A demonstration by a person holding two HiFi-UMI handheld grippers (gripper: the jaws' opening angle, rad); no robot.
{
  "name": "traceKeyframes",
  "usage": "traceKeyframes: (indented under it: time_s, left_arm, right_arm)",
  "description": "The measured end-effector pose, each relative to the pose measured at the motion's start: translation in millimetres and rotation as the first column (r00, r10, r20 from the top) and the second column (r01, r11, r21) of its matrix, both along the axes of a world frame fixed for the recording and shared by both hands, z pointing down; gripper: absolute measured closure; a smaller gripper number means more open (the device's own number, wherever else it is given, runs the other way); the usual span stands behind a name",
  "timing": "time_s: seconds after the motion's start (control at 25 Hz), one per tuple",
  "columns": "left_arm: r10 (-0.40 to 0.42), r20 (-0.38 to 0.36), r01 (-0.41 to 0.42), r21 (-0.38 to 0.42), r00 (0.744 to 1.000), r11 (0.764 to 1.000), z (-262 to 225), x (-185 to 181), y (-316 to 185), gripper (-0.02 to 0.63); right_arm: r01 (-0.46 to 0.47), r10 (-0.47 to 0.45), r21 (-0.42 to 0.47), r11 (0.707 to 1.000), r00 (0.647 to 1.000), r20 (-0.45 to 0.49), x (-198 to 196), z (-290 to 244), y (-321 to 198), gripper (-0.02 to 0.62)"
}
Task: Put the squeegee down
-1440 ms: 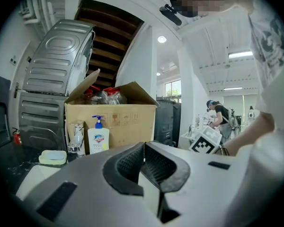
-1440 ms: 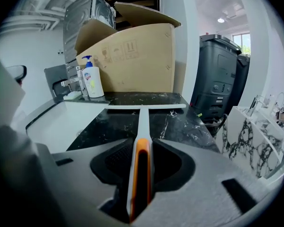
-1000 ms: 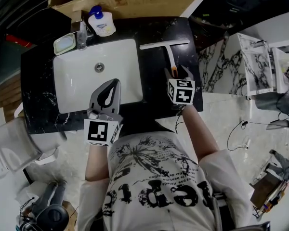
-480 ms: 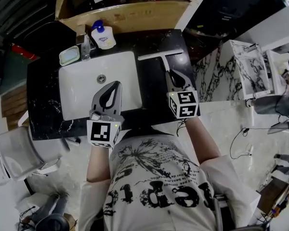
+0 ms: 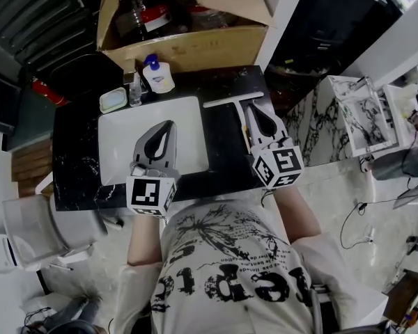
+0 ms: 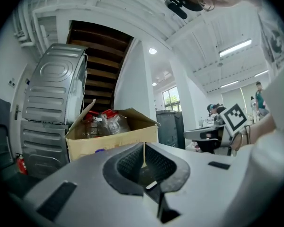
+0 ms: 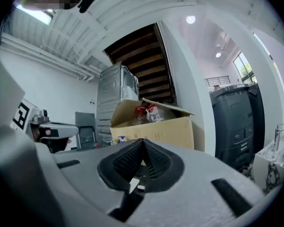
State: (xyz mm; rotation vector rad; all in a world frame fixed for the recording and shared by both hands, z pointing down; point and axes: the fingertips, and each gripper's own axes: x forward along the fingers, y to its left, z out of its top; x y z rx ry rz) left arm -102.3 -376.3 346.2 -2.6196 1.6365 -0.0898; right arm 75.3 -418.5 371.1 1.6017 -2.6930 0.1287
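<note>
**Two shut claws, and one squeegee lying on the counter**

Both claws are up in front of the person, and neither one holds anything.

The left claw sits over the white sink in the head view. In the left gripper view its two jaws are pressed tight together at the tip. Nothing is between them. Past the tip stands a brown cardboard box with bottles inside.

The right claw is shut too. In the right gripper view its jaws meet in a thin line with nothing caught in them. The same box shows behind.

The squeegee lies flat on the black counter, just to the right of the sink. Its long white blade runs sideways at the far end, near the box. Its handle points back toward the person. In the head view the right claw covers most of that handle, so only the top part shows.

A soap bottle with a blue cap and a small soap dish stand at the back of the sink, beside the tap.
</note>
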Motion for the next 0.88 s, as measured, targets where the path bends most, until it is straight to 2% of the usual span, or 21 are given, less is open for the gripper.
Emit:
traceKeyframes:
  time_s: [0.24, 0.32, 0.88]
  left_arm:
    - [-0.016, -0.004, 0.016, 0.035, 1.000, 0.999, -17.5, -3.4, 4.5, 0.594]
    - [-0.016, -0.002, 0.016, 0.040, 1.000, 0.999, -20.2, -3.0, 5.9, 0.594]
    - [-0.013, -0.007, 0.013, 0.038, 1.000, 0.999, -21.9, -4.2, 6.7, 0.594]
  right_arm:
    - [0.065, -0.060, 0.161, 0.985, 0.998, -0.033, -10.7, -42.7, 19.3, 0.603]
    - [0.082, -0.073, 0.189, 0.979, 0.996, -0.051, -14.3, -47.2, 24.0, 0.603]
    - [0.085, -0.075, 0.166, 0.983, 0.995, -0.064, -20.3, -39.1, 23.8, 0.604]
